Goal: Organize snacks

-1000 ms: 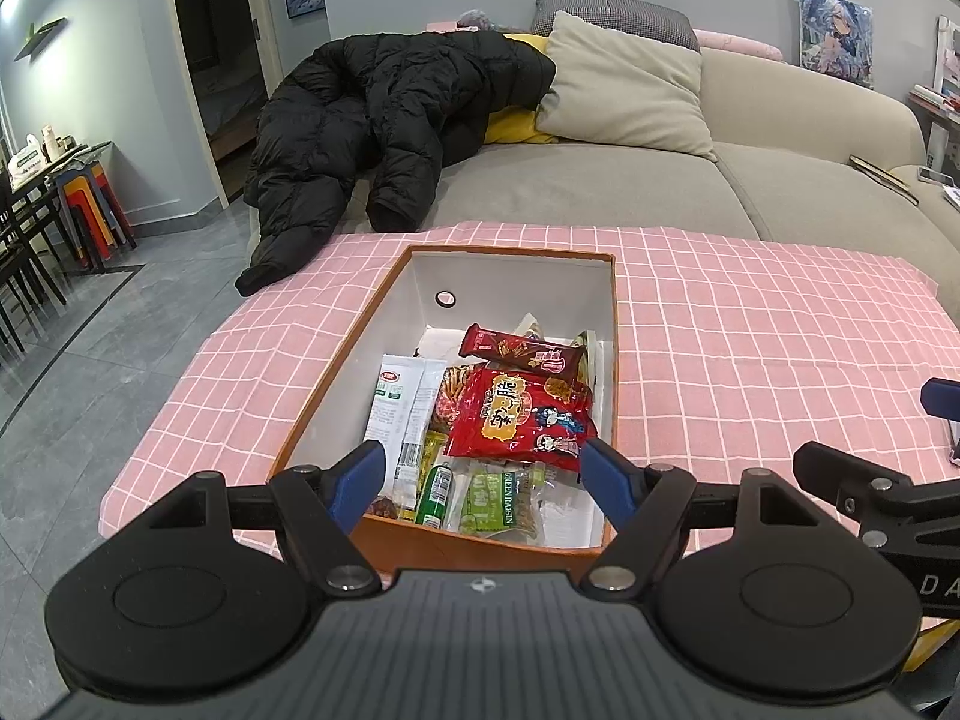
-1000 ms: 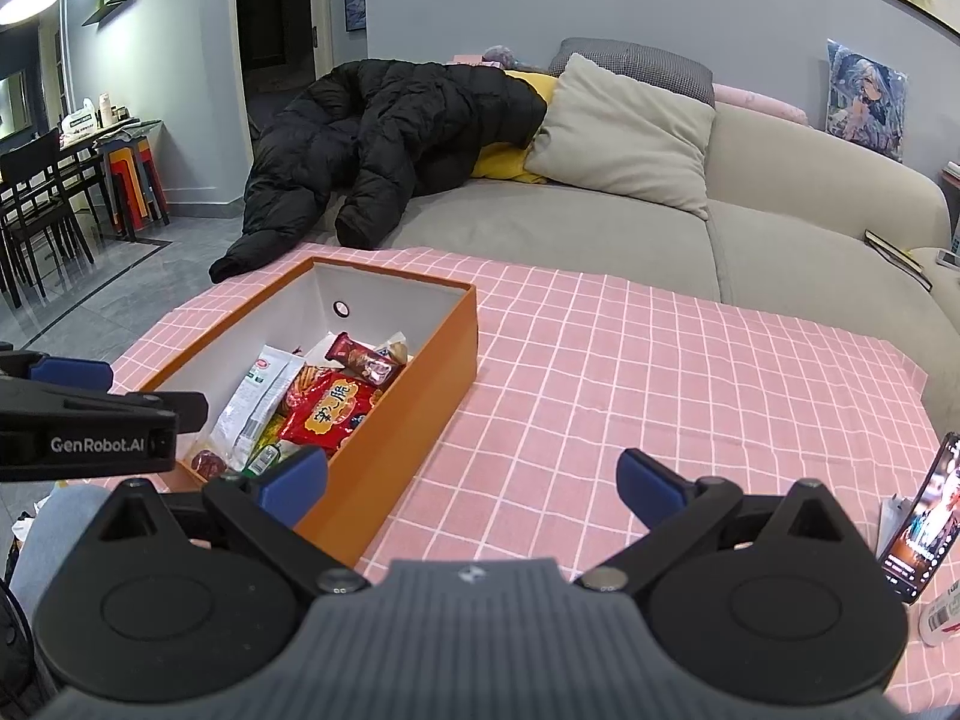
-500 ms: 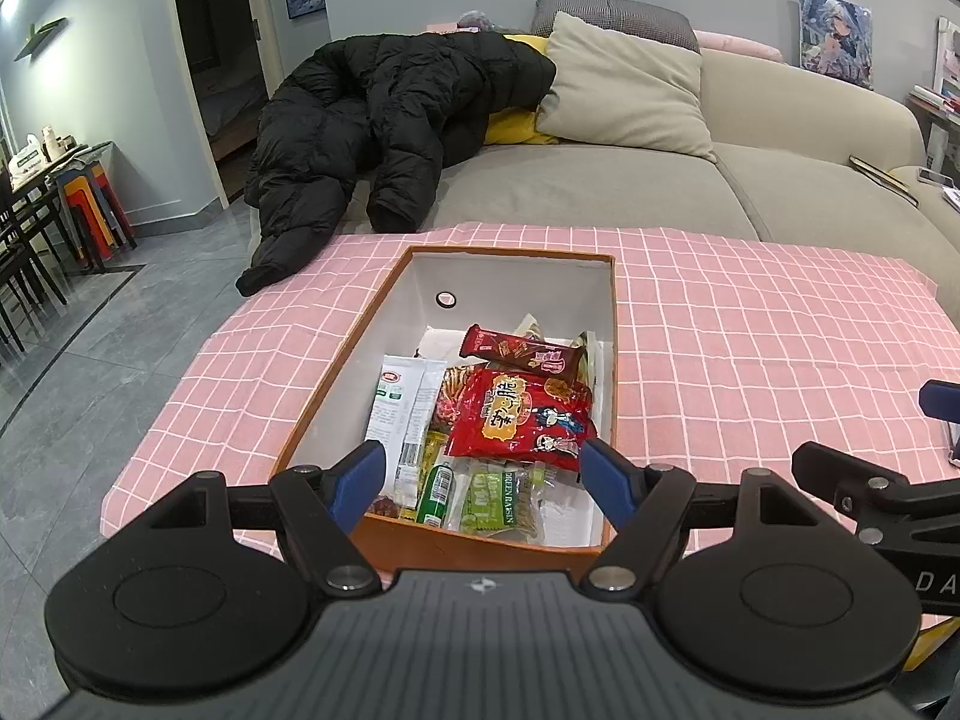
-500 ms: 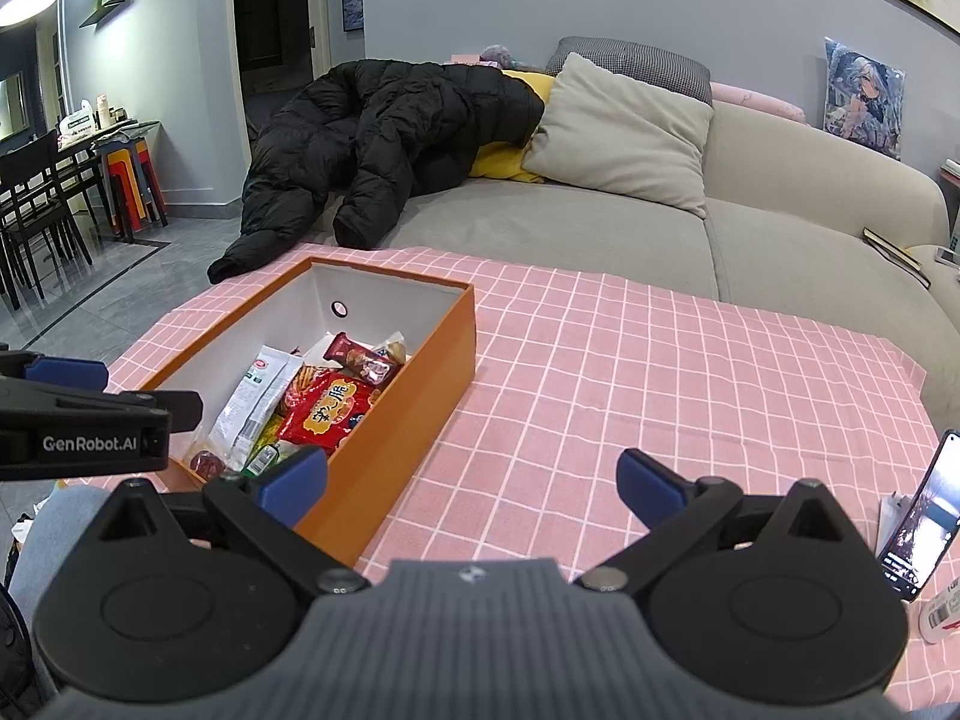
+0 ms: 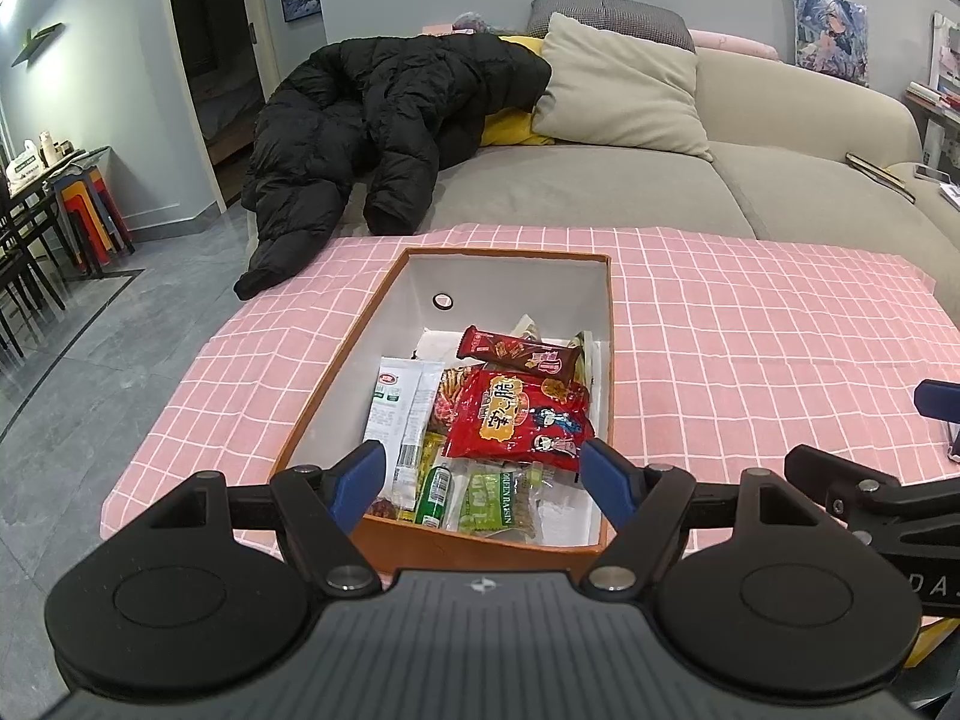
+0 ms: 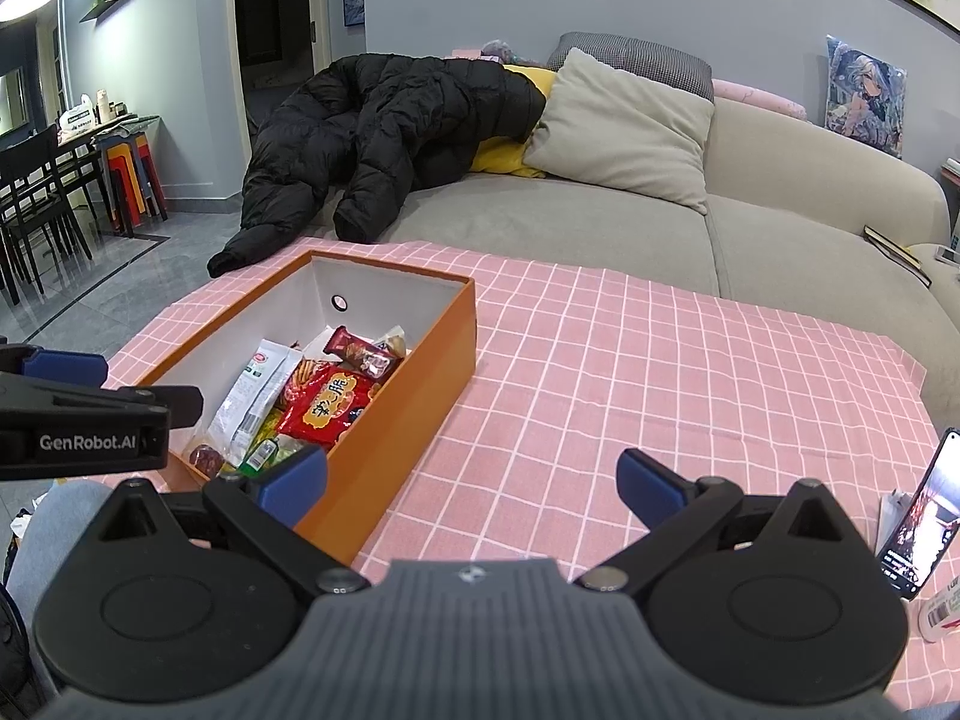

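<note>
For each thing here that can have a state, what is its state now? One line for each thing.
Orange box: open, no lid on it, snacks inside.
Red snack bag: lying flat on top of the other packets.
Brown bar: lying flat behind the red bag.
Left claw: open, empty, above the near end of the box.
Right claw: open, empty.
Phone: screen on.
</note>
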